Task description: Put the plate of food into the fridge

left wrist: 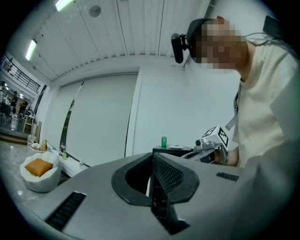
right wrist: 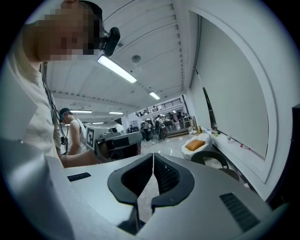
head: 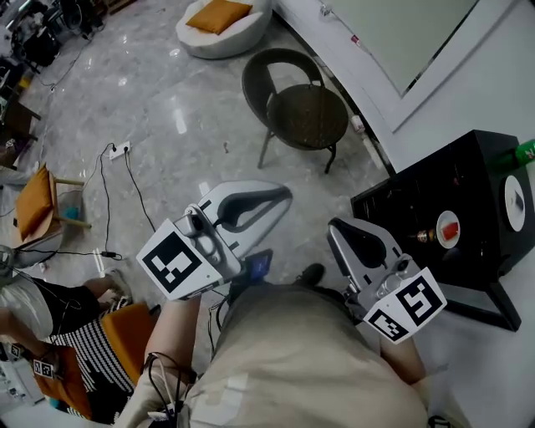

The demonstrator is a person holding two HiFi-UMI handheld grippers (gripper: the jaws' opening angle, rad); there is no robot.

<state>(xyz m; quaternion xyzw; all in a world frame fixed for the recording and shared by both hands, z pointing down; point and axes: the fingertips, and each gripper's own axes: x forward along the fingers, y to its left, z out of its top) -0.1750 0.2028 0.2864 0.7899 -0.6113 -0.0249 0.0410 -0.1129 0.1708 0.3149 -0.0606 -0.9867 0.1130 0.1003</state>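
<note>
A small black fridge stands on the floor at the right, with a round white-and-red mark on its near face. A white plate and a green can sit on its top. Both grippers are held close to the person's body, apart from the fridge. My left gripper is shut and empty, its jaws pressed together. My right gripper is shut too, with nothing between its fingers. The left gripper view shows the fridge and can beyond the jaws.
A dark wicker chair stands ahead on the grey marble floor. A white beanbag with an orange cushion lies beyond it. A power strip with cables and an orange chair are to the left. A white wall runs behind the fridge.
</note>
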